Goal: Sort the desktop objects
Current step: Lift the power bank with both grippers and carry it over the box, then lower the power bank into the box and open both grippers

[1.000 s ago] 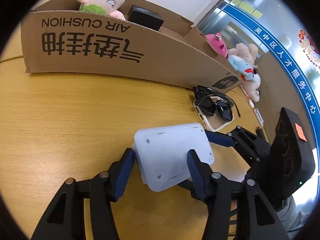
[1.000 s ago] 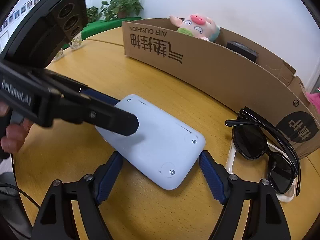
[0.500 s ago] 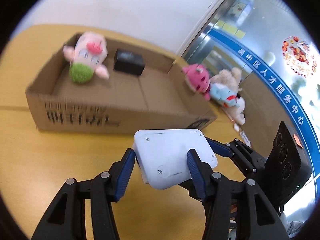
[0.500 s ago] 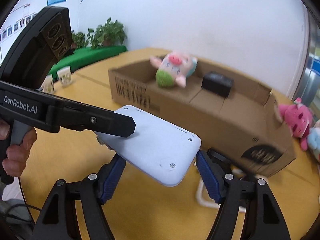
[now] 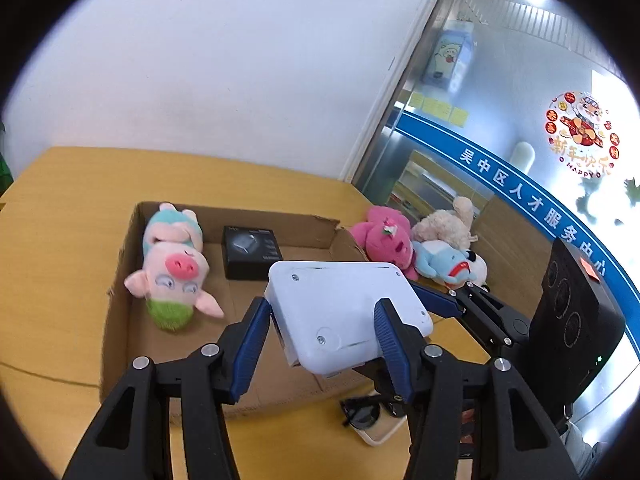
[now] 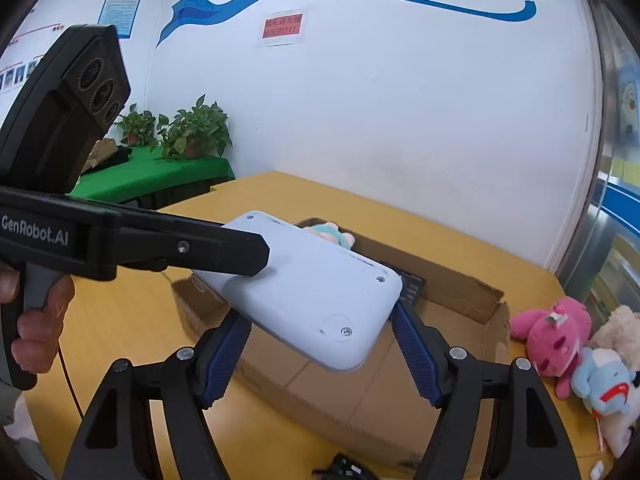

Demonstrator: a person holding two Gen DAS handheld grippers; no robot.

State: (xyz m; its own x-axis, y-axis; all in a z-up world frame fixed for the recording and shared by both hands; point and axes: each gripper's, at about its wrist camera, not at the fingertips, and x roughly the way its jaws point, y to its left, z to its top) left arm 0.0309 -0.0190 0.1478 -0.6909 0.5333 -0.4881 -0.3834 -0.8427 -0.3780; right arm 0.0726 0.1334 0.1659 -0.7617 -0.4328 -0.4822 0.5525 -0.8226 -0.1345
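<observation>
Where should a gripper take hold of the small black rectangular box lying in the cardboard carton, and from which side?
Grip the small black box across its two long side faces, coming straight down from above. It lies flat on the floor of the open-topped cardboard carton, so only the top is reachable. The pink plush pig lies beside it with a gap between them, probably room enough for a finger.

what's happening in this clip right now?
A person holds the white device in the air with both handheld grippers, above the open cardboard box on the wooden table. The left gripper clamps one end, the right gripper the other. The box already holds a pig plush and a small black box. Three more plush toys lie on the table beside the box, and sunglasses lie in front of it.
</observation>
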